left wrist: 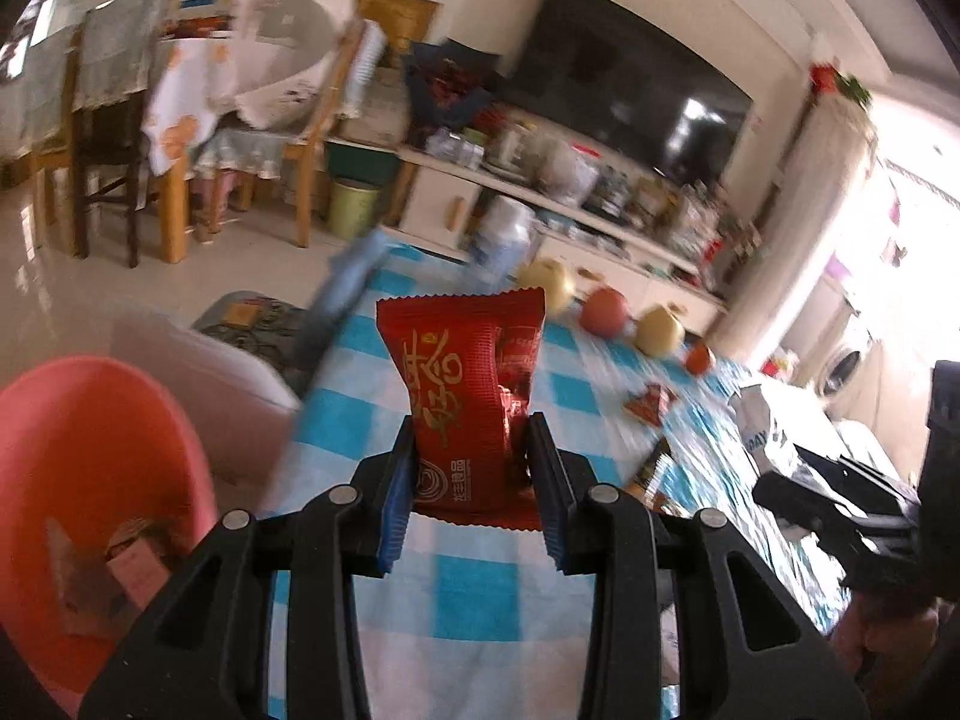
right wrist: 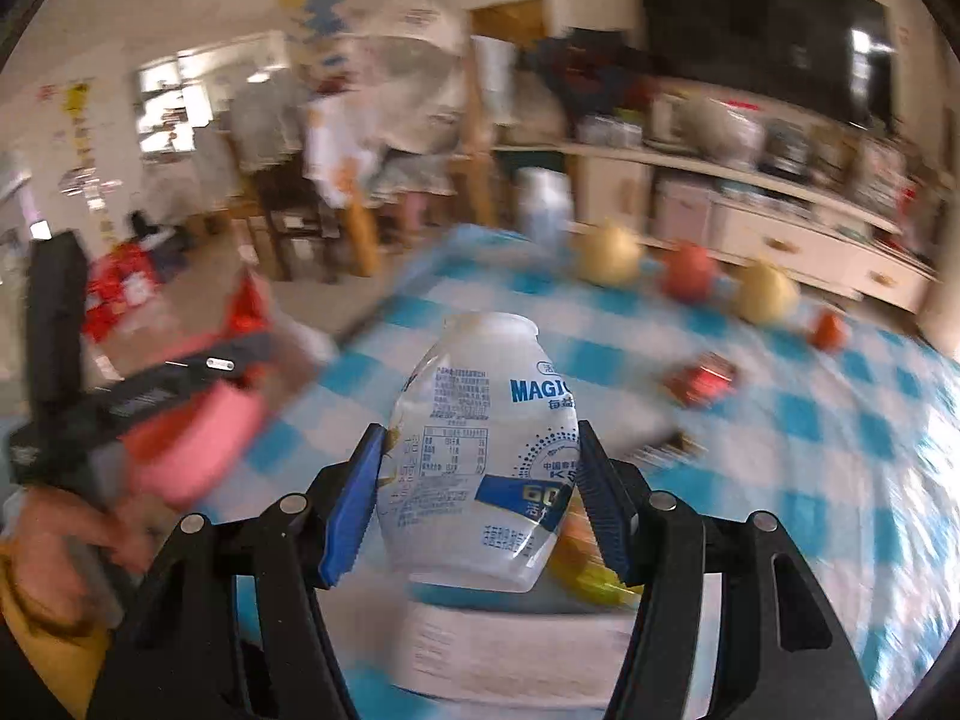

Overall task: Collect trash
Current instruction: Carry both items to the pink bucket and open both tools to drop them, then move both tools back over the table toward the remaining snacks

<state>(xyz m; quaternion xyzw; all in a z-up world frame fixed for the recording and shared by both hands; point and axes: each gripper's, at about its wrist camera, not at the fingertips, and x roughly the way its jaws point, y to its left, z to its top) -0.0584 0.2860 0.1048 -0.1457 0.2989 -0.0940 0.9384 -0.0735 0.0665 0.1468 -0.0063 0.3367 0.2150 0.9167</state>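
Pink plastic marks my goal: the pink bin (left wrist: 90, 480) sits off the near left edge of the bench (left wrist: 480, 588), and I can see a few scraps of paper and wrapper already lying in its bottom, so I judge the collecting partly done.

My left gripper (left wrist: 471, 468) has its jaws clamped on the lower part of a red snack wrapper (left wrist: 462, 396), which stands up between the blue pads, lifted clear of the blue-and-white checked cloth. It is near the bin but not yet over it.

My right gripper (right wrist: 480, 480) has its jaws closed on the sides of an empty white yogurt-drink bottle (right wrist: 480, 450), mouth pointing away from me, also held above the cloth. A yellow scrap (right wrist: 591, 576) lies on the cloth just under it; I cannot tell what it is.

Still left on the bench, as far as I can see: a small red triangular wrapper (left wrist: 648, 402) toward the far right and a darker wrapper (left wrist: 651, 474) nearer to me. The apples and pears (left wrist: 606, 312) along the far edge and the tall white bottle (left wrist: 501, 240) look like things to keep, though that is my judgement. Both held pieces still need dropping in the bin.
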